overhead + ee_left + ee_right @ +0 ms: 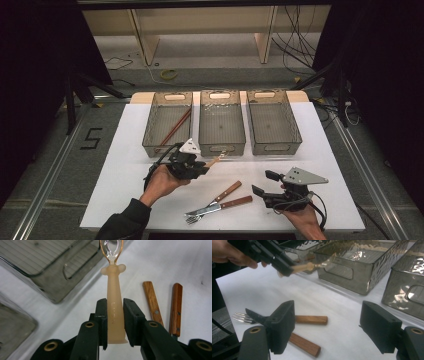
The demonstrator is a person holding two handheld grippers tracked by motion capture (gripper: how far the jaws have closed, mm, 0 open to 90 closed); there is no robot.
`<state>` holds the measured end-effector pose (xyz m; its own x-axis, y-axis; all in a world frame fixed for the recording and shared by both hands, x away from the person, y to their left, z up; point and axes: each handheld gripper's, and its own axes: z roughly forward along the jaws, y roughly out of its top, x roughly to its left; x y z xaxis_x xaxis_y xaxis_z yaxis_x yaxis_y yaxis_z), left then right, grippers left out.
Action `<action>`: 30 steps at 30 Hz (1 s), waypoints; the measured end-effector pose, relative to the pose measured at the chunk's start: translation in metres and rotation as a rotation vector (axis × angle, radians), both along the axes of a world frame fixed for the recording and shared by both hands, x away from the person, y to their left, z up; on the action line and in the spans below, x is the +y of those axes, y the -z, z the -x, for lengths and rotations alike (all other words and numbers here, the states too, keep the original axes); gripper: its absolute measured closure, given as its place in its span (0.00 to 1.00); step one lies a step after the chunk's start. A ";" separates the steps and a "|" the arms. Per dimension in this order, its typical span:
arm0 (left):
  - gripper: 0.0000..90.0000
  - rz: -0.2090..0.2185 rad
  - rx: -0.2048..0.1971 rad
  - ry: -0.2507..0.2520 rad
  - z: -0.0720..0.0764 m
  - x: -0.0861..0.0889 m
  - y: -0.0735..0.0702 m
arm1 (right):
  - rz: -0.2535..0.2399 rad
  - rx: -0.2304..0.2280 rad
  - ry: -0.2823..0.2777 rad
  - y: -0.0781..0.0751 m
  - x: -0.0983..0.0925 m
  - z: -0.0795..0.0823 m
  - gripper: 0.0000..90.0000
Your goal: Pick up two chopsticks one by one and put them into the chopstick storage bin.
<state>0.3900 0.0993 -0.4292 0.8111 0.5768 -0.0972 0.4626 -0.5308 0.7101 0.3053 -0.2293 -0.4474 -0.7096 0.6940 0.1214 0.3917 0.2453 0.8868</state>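
My left gripper (205,167) is shut on the pale peach handle of a small spoon (216,160) with a clear bowl. It holds the spoon above the white table, just in front of the middle bin (222,146). In the left gripper view the handle (114,302) sits upright between the jaws, bowl end away from me. The right gripper view shows that spoon (312,265) pointing toward the bins. My right gripper (263,183) rests near the front right of the table, open and holding nothing, its jaws (332,325) standing wide apart.
Three smoky plastic bins stand in a row at the back: left bin (150,127) with brown chopsticks (175,127), the middle bin, and right bin (275,148). A fork (197,216) and a knife (235,202), both wooden-handled, lie crossed between the grippers.
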 end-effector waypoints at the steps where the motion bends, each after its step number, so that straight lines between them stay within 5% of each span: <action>1: 0.82 0.001 -0.006 -0.001 -0.002 0.000 -0.002 | 0.000 0.001 0.000 0.000 0.000 0.000 0.32; 7: 0.82 0.045 -0.026 -0.013 -0.013 -0.003 -0.017 | 0.002 0.001 -0.002 0.000 0.000 0.000 0.32; 30: 0.82 0.085 -0.078 -0.074 -0.048 -0.005 -0.055 | 0.006 -0.002 -0.006 0.001 0.001 0.000 0.32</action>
<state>0.4383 0.0944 -0.3746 0.7738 0.6275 -0.0862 0.4395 -0.4339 0.7865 0.3051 -0.2287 -0.4480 -0.7139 0.6906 0.1161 0.3887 0.2529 0.8860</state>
